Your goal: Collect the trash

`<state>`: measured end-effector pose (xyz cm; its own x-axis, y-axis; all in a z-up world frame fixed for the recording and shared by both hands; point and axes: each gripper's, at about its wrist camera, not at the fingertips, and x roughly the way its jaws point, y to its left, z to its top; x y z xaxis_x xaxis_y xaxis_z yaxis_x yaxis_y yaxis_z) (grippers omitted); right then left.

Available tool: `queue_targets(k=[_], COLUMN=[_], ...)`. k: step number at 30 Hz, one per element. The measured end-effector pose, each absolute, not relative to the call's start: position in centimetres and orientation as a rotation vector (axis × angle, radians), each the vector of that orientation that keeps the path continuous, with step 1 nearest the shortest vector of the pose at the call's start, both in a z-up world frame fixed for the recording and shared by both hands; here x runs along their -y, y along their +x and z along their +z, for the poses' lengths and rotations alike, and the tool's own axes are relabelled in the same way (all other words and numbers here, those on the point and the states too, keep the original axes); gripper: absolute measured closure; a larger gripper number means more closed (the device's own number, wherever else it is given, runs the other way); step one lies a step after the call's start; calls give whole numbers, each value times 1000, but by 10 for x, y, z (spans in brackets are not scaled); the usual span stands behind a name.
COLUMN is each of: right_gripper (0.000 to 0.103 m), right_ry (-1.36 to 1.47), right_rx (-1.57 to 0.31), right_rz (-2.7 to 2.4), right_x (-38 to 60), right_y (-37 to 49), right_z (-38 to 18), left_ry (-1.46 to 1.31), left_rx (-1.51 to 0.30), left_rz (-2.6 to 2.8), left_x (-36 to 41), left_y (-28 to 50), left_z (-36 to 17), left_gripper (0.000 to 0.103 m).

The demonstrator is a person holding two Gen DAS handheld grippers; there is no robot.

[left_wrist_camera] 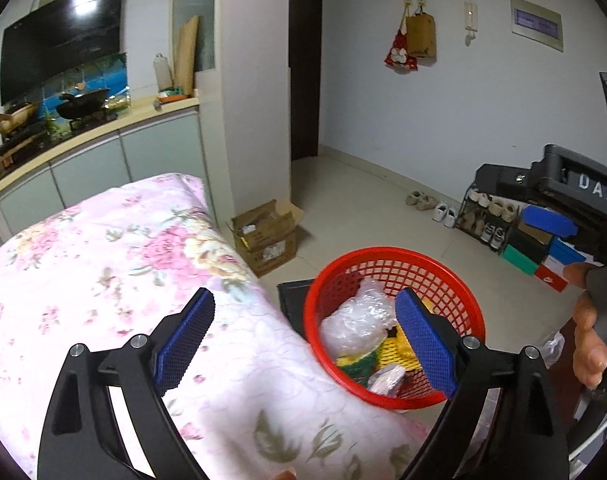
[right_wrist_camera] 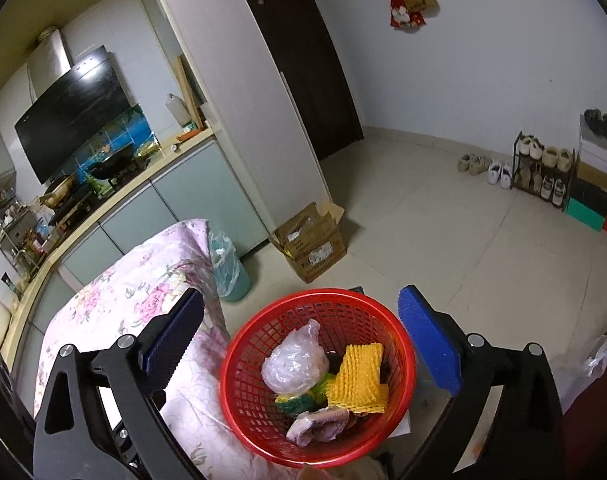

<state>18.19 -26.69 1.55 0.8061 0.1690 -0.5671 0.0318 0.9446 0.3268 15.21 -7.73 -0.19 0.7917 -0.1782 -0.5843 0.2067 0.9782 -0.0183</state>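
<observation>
The red basket stood just below and in front of the right gripper, beside the edge of the flowered cloth, probably so that trash could be dropped into it from above without a long reach. Inside it lay a crumpled clear plastic bag, a yellow foam net, a green and yellow wrapper and a pale crumpled piece near the rim closest to the gripper. The right gripper was wide open and nothing was between its blue pads; the basket showed in the gap between them, lower down and not touched. The left gripper was also wide open and empty, with its left pad over the flowered cloth and its right pad over the basket. Both grippers pointed forward and downward, tilted toward the basket. In the left view the right gripper appeared to the right and slightly ahead, with the person's hand around its handle. I judge that the trash was already collected in the basket, because no loose piece was visible on the cloth near either gripper.
</observation>
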Motion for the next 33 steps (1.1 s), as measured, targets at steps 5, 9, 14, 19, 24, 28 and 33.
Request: queue_targets(k=[5, 9, 14, 19, 24, 28, 33], right_gripper=[7, 7, 7, 7, 7, 7, 7], right_ry=[295, 271, 242, 220, 180, 142, 75], right_rx=[-615, -629, -668, -693, -660, -590, -522], right_rz=[110, 152, 176, 156, 118, 120, 148], right_x=[250, 234, 221, 218, 214, 207, 192], right_y=[168, 153, 131, 109, 92, 77, 71], right_z=[26, 26, 17, 9, 5, 1, 0], left_ry=[52, 48, 29, 3, -13, -31, -41], left_rx=[-615, -603, -597, -601, -594, -573, -533], left_rz=[-174, -156, -138, -128, -106, -71, -5], left_x=[64, 53, 39, 29, 22, 17, 7], left_y=[141, 130, 119, 110, 96, 82, 68], left_z=[4, 7, 8, 7, 6, 6, 6], left_gripper=[14, 14, 14, 14, 14, 14, 14])
